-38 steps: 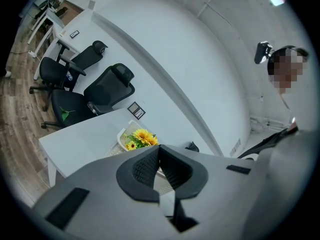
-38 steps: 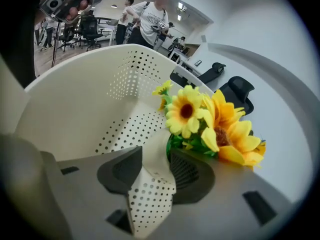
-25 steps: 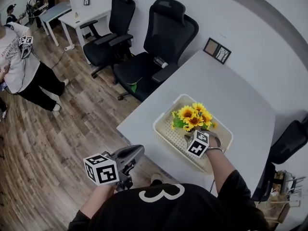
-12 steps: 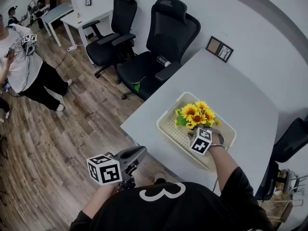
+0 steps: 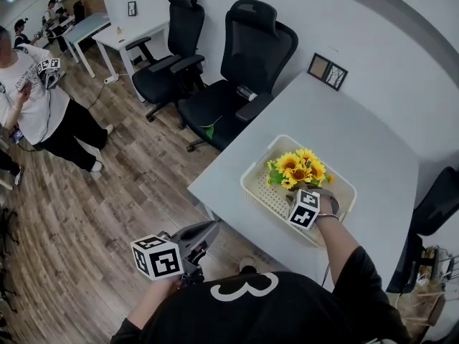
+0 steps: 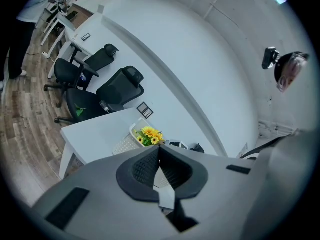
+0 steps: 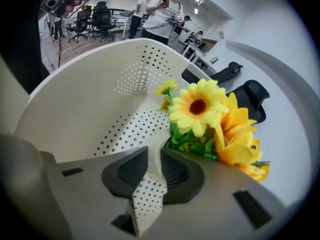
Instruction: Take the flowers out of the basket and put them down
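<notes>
A bunch of yellow sunflowers with green leaves stands in a cream perforated basket on the white table. My right gripper points steeply down into the basket, its marker cube just in front of the flowers. Its jaws have just been closing and stand a little apart; only the basket floor shows between them, with the flowers close ahead on the right. My left gripper is shut and empty, held off the table's near edge over the floor. From there the basket lies well ahead.
Two black office chairs stand along the table's far left side. A small picture frame lies at the table's far end. Another dark chair is at the right. A person stands on the wooden floor at the left.
My right gripper has stayed by the flowers in the basket. My left gripper has drifted slightly left relative to the table's corner. The standing person has shifted a little.
</notes>
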Available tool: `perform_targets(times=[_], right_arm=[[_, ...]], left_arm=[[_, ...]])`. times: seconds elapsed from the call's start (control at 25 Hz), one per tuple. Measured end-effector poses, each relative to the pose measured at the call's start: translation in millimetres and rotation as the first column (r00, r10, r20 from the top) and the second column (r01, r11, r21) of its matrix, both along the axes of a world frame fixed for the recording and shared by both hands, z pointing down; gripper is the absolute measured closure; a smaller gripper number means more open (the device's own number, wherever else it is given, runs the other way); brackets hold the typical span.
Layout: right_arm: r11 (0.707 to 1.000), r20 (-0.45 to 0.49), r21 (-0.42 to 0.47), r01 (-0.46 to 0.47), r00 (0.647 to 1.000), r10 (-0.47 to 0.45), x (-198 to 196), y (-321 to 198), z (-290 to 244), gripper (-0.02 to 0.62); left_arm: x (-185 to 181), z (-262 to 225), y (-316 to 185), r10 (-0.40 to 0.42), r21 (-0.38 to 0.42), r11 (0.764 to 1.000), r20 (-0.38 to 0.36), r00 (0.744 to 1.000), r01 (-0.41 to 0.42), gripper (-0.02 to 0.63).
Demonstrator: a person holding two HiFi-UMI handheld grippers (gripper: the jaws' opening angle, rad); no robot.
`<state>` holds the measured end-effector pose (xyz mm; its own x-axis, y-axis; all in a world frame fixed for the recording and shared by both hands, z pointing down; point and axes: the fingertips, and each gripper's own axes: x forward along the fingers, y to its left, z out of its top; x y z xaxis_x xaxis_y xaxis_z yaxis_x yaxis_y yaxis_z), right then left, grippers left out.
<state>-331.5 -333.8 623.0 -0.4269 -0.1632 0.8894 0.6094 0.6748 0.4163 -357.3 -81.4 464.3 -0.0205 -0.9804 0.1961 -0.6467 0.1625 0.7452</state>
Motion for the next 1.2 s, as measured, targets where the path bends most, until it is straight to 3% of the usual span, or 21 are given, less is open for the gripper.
perform_targets(times=[0.28, 0.56, 0.96, 1.2], right_arm=[[0.999, 0.005, 0.03, -0.013, 1.0, 0.013, 8, 11, -3, 0.508], [0.995, 0.068, 0.064, -0.078, 0.995, 0.074, 16, 16, -37, 0.508], [0.975, 0.218, 0.175, -0.139, 0.971, 0.099, 40, 28, -106, 0.508], [0.949, 0.303, 0.228, -0.218, 0.942, 0.143, 74, 27, -140, 0.508]], left_arm=[[4, -2, 19, -0.012, 0.012, 1.0, 0.006, 1.0, 0.012, 0.594], [13, -6, 36, -0.006, 0.029, 1.0, 0.005, 1.0, 0.005, 0.594], [30, -12, 55, 0.045, 0.056, 0.997, 0.021, 0.999, -0.047, 0.594], [52, -16, 55, 0.108, 0.07, 0.991, 0.038, 0.993, -0.111, 0.594]])
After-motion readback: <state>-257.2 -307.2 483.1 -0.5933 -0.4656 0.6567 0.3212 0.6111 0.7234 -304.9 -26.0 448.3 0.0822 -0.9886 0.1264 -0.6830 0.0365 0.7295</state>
